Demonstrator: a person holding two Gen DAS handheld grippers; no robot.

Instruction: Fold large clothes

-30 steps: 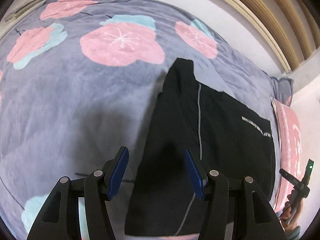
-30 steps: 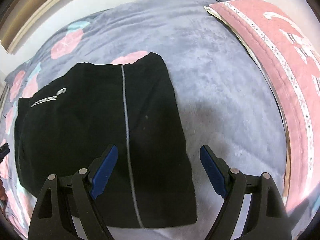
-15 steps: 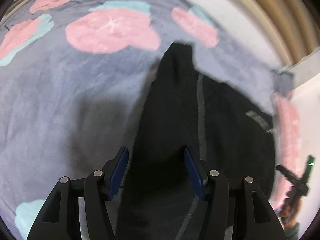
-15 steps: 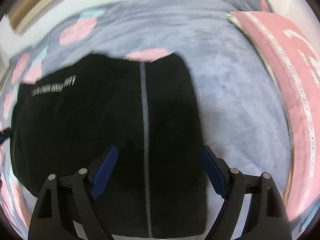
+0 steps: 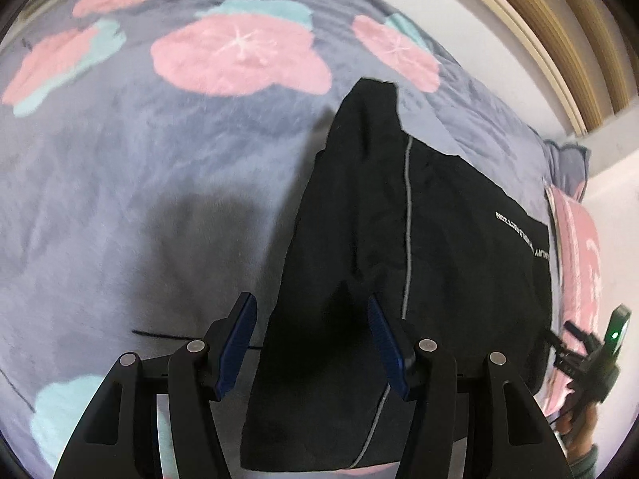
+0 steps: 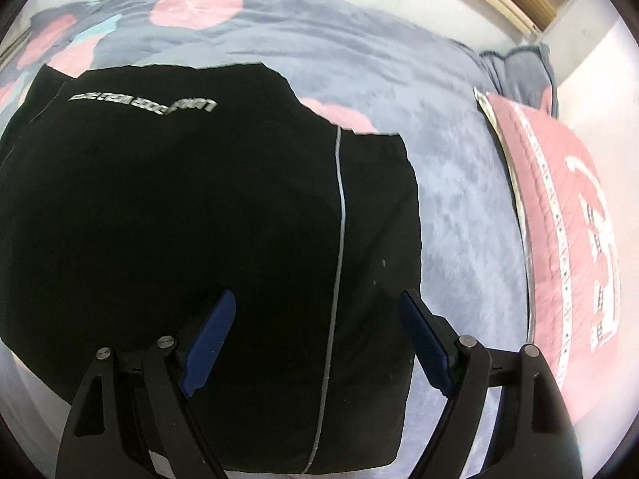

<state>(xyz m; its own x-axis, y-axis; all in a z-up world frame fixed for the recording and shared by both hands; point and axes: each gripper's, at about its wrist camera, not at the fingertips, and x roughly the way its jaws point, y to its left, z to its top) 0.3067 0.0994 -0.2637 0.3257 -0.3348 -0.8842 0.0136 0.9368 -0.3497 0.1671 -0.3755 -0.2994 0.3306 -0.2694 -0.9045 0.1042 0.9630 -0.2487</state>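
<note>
A black garment (image 5: 419, 247) with a thin grey stripe and white lettering lies folded flat on the purple flowered bedspread (image 5: 139, 167). In the right wrist view the garment (image 6: 191, 219) fills the left and middle. My left gripper (image 5: 311, 319) is open and empty, its jaws straddling the garment's left edge. My right gripper (image 6: 315, 319) is open and empty, above the garment's near right part, the grey stripe between its jaws. The right gripper also shows at the left wrist view's right edge (image 5: 587, 359).
A pink patterned pillow (image 6: 567, 231) lies to the right of the garment. A purple cushion (image 6: 519, 72) sits behind it. A white wall and wooden slats (image 5: 559, 40) run along the far side of the bed.
Both grippers have shifted left over the garment. The right gripper now sits over the garment's right part rather than its right edge. Both stay open.
</note>
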